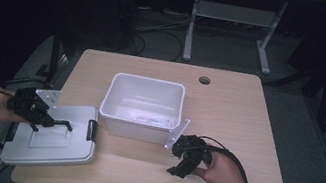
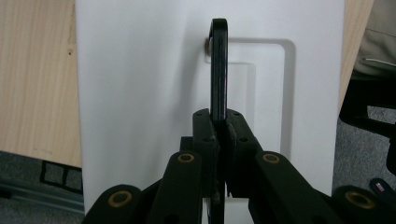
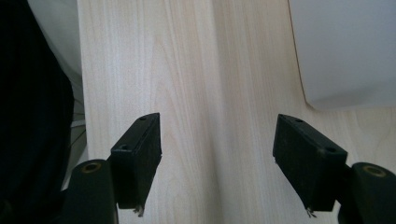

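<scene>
table [image 1: 225, 128]: pale wood-grain top, smooth and matt, with fine straight grain lines
box [image 1: 143, 106]: white plastic, smooth, with a slight sheen on the inner walls
lid [image 1: 50, 145]: light grey-white plastic, smooth and matt
lid handle [image 2: 218, 70]: black plastic, smooth, with a faint gloss along its edge
left gripper [image 2: 218, 122]: black matt plastic jaws with brass-coloured metal pins
right gripper [image 3: 217, 154]: black matt plastic jaws with flat, slightly rough pads
floor [image 1: 293, 119]: grey carpet, rough and dull

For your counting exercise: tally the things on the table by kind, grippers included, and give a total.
Boxes: 1 (white box)
Lids: 1 (lid)
Grippers: 2 (left gripper, right gripper)
Total: 4
</scene>
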### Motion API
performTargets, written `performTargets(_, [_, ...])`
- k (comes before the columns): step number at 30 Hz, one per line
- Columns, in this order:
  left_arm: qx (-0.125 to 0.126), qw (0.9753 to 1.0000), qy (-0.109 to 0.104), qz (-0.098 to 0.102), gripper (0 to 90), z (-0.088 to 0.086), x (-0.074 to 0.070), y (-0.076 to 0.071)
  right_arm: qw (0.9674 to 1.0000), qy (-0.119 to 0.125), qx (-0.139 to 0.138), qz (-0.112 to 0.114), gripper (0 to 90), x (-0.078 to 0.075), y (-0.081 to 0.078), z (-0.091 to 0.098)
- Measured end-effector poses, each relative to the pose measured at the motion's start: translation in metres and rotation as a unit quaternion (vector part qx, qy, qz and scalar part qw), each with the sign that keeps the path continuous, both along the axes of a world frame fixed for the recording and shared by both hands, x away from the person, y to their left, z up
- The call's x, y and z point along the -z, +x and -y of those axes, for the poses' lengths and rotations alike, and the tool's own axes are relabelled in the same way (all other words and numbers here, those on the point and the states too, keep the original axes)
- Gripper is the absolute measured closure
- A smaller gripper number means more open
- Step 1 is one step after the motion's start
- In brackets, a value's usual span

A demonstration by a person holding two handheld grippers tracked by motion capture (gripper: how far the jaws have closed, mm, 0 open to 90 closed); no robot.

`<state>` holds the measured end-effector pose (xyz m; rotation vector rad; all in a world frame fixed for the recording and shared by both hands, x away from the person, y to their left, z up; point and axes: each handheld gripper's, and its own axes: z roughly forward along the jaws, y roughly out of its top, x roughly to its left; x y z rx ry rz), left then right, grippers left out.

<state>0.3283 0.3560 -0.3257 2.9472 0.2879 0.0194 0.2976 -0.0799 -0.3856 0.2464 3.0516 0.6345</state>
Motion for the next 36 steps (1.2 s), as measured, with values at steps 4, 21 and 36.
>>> performTargets(4, [-0.001, 1.0000, 0.003, -0.001, 84.6, -0.003, -0.005, -0.002, 1.0000, 0.000, 0.000, 0.000, 31.9, 0.000, 0.000, 0.000])
performTargets(21, [-0.011, 0.9999, 0.001, 0.009, 84.5, -0.014, -0.033, -0.004, 1.0000, -0.004, -0.004, -0.001, 30.8, 0.008, -0.001, -0.003])
performTargets(36, [-0.010, 0.9998, 0.000, 0.015, 84.6, -0.012, -0.066, -0.003, 0.9999, -0.009, -0.006, -0.006, 28.6, 0.014, -0.004, -0.005])
